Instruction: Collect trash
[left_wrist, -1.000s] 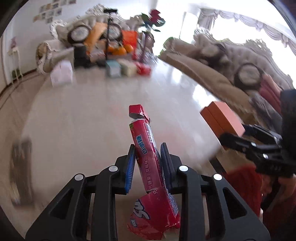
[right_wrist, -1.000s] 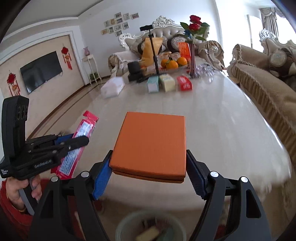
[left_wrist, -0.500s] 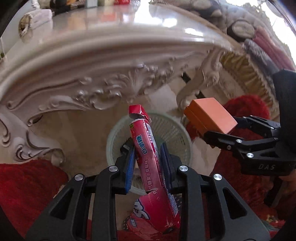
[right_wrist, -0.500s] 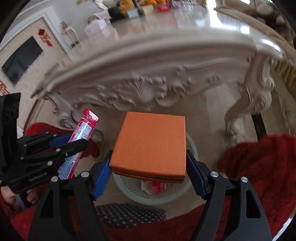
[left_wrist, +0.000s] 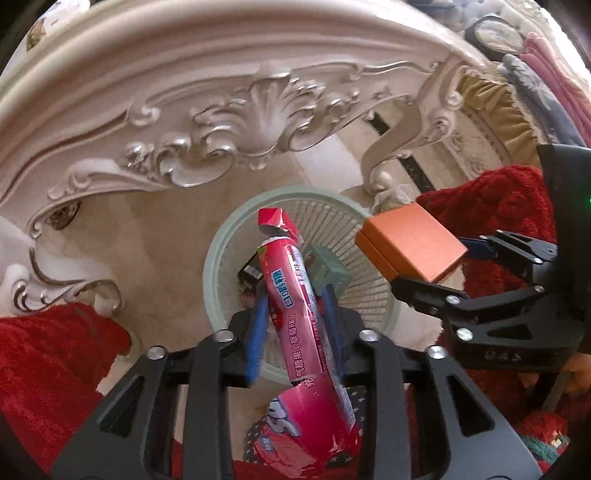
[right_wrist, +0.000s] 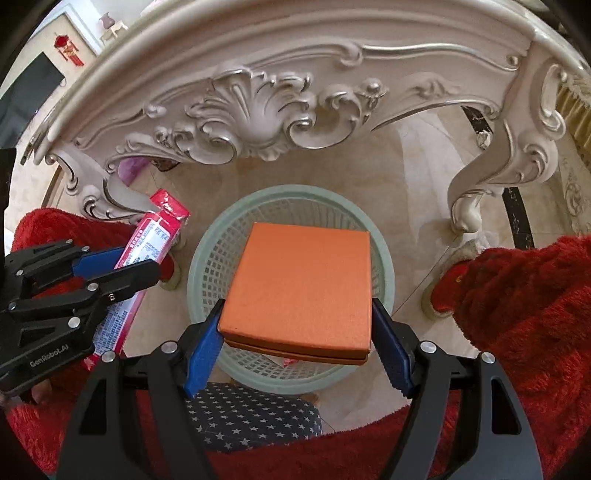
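The left gripper (left_wrist: 293, 317) has just been opening; its jaws stand apart, and the red candy wrapper (left_wrist: 295, 314) is loose between them above the pale green wastebasket (left_wrist: 218, 258). It leans toward the basket's near rim — it could slip outside. The right gripper (right_wrist: 295, 336) is clamped on the orange box (right_wrist: 301, 288) over the basket; dropped tilted, the box may catch the rim.

A red candy wrapper (left_wrist: 299, 314) and a flat orange box (right_wrist: 301, 291) hang above the pale-green wastebasket (right_wrist: 207, 254).

Glossy wrapper (left_wrist: 295, 314); matt orange box (right_wrist: 301, 288)
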